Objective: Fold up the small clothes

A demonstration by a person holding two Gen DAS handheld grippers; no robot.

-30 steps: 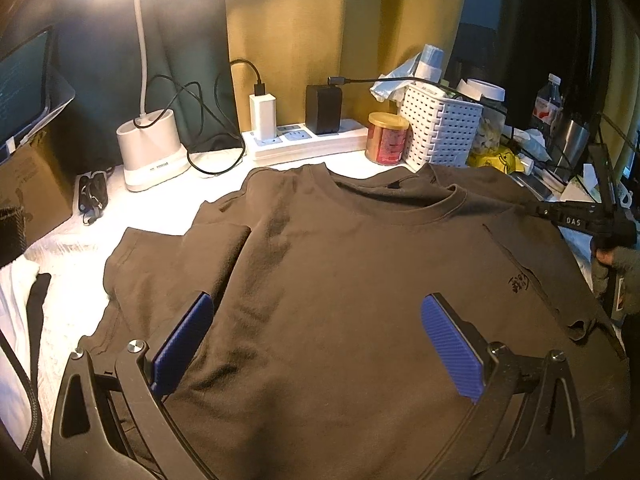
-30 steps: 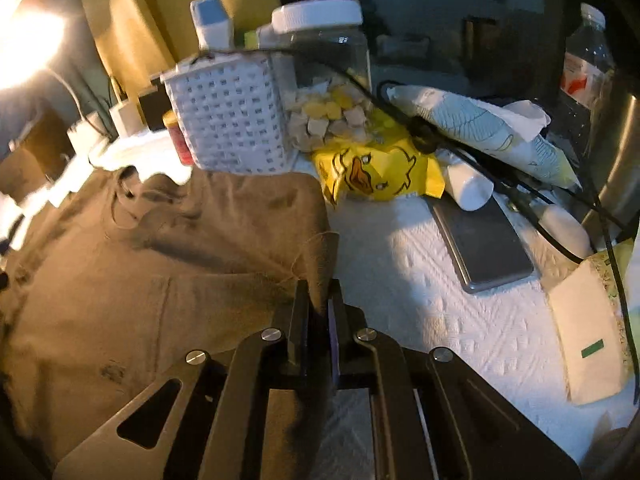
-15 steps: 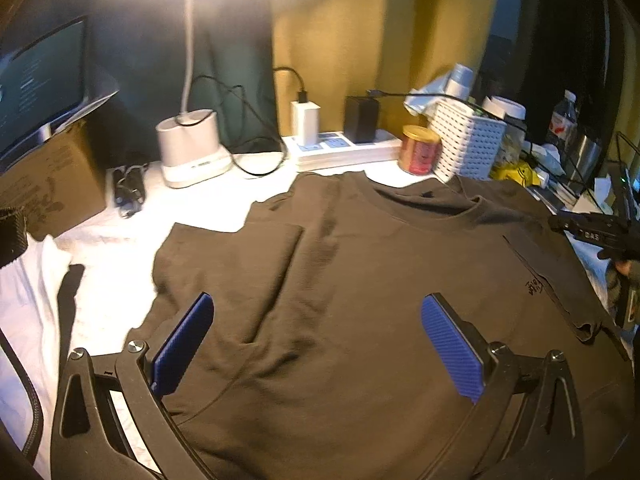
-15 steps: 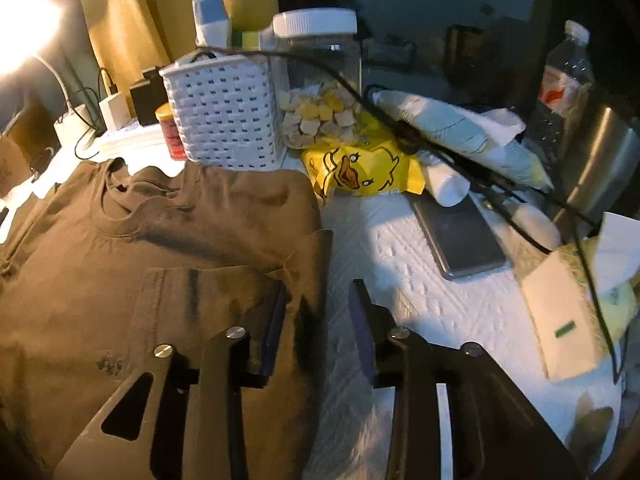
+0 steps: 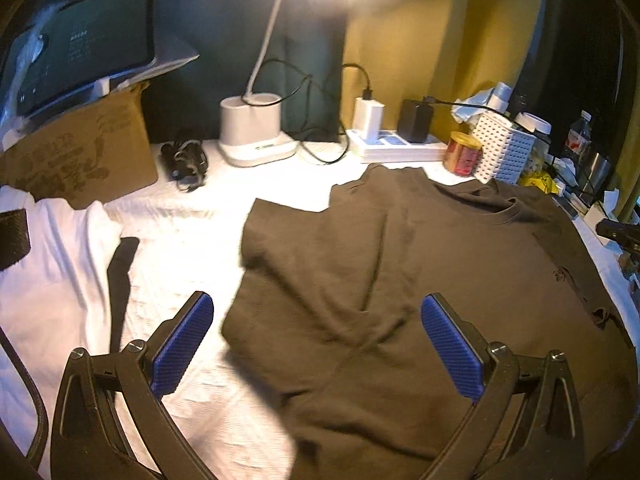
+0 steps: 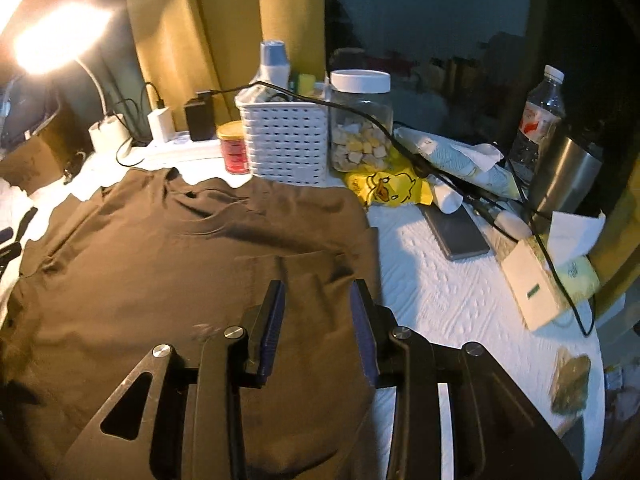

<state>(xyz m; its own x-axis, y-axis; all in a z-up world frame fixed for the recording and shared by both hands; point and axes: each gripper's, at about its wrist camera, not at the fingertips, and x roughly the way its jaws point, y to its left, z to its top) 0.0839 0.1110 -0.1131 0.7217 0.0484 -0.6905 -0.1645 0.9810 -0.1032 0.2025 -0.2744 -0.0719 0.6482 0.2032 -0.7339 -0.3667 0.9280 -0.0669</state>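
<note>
Left tool (image 5: pixel 316 344): jaws wide, empty, poised over the shirt's (image 5: pixel 420 272) left edge. Shirt lies flat on the white-covered counter (image 5: pixel 180 264), both sleeves folded inward. Right tool (image 6: pixel 318 328): partly parted, nothing gripped, above the right folded sleeve. Advice: pinch both hem corners evenly, then fold upward without dragging.

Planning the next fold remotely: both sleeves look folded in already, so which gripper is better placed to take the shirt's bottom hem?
Probably left. The left gripper hangs open near the brown shirt's lower left edge, close to the hem. The right gripper is open higher up, over the folded right sleeve.
</note>
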